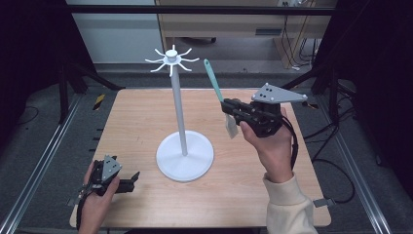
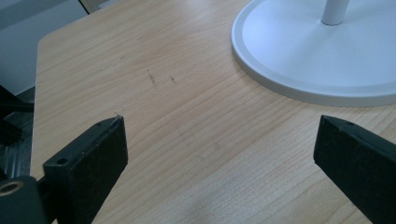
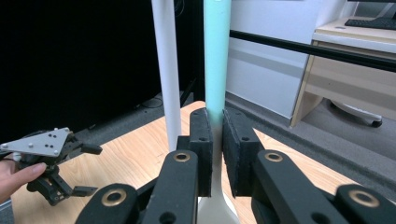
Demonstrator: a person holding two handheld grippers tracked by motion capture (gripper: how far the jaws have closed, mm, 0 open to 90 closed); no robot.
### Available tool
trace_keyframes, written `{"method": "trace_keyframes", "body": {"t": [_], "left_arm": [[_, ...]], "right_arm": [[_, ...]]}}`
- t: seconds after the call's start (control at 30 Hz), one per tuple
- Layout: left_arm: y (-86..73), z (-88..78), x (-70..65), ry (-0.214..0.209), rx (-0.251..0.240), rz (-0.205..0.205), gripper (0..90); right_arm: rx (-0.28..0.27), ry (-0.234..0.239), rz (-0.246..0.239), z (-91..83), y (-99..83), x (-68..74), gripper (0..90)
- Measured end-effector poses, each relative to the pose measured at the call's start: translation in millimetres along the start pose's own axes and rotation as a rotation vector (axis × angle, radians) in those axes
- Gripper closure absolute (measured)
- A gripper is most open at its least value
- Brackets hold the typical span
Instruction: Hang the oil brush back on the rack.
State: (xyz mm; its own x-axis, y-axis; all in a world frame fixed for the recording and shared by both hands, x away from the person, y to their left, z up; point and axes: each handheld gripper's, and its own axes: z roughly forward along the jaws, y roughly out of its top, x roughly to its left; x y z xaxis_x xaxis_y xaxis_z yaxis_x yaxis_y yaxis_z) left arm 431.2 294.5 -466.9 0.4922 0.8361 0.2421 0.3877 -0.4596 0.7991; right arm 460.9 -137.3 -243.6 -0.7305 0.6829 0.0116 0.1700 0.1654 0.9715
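Note:
A white stand [image 1: 184,155] with a round base, a tall pole [image 3: 167,65] and several hooks at its top [image 1: 171,60] occupies the table's middle. My right gripper [image 1: 228,108] is raised to the right of the pole, shut on a spatula with a teal handle [image 1: 213,79] [image 3: 217,56] and a pale blade [image 1: 231,127] hanging below the jaws. The handle stands nearly upright, tilted left toward the hooks. My left gripper [image 1: 134,177] rests low at the table's front left, open with nothing between its jaws; its view looks across bare wood to the stand's base [image 2: 317,56].
The wooden table [image 1: 141,117] has metal rails along both sides. A desk [image 1: 234,19] and cables lie on the floor beyond the far edge. In the right gripper view the left gripper [image 3: 86,170] lies far off at lower left.

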Motion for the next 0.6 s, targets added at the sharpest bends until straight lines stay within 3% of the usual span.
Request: {"method": "trace_keyframes", "body": {"t": [0.6], "left_arm": [[0.1,-0.1,0.1,0.000,0.000,0.000,2.6]], "right_arm": [[-0.008,0.026,-0.034,-4.6,3.4,15.1,82.7]]}}
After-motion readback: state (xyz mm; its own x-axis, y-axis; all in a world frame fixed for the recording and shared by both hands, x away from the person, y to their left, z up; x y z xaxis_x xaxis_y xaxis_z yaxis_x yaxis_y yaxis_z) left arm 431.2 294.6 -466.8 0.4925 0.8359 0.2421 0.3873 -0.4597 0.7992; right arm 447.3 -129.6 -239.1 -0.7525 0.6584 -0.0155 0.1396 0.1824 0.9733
